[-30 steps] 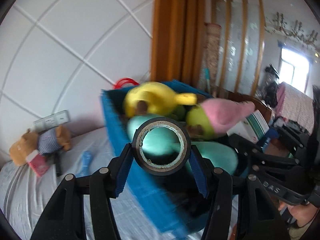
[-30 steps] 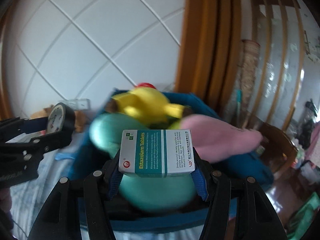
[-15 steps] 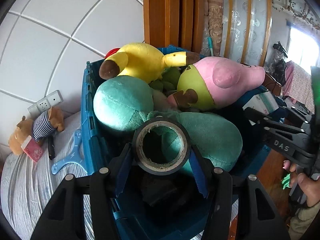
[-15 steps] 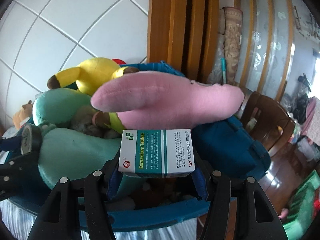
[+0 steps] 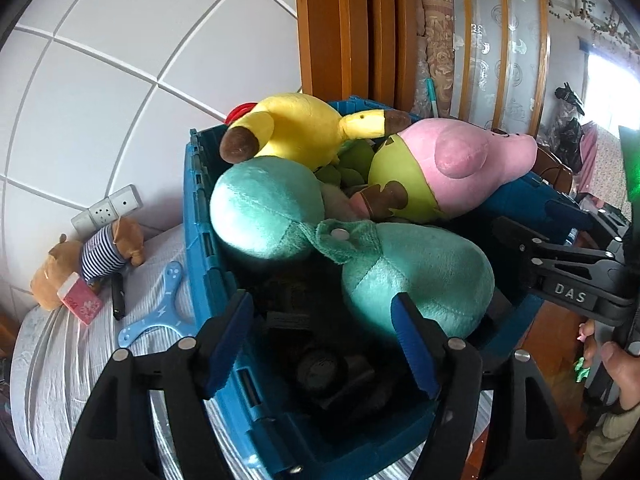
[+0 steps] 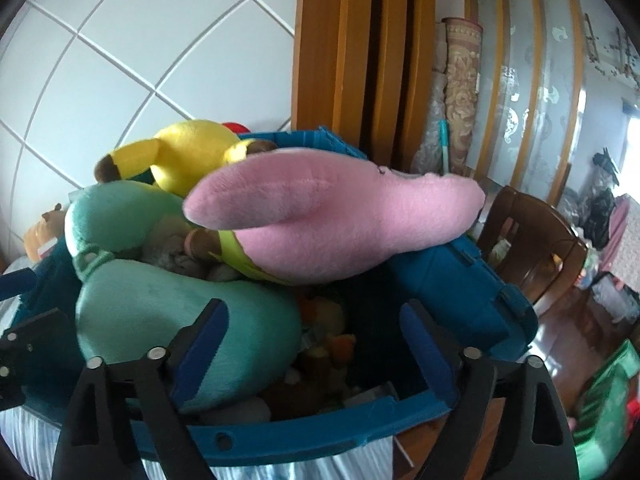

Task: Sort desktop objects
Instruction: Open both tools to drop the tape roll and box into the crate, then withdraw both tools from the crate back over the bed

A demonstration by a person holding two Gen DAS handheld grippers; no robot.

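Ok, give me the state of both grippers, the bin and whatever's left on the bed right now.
left gripper: open, empty, over the bin
right gripper: open, empty, over the bin
blue bin: lidless, heaped with plush toys
tape roll: lying in the bin
bear plush: lying on the bed
black pen: lying on the bed

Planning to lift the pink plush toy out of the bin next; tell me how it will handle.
The pink plush toy looks soft, so it would likely squash and sag. It overhangs the blue bin rim, so a push may topple it out. Probably light for its bulk.
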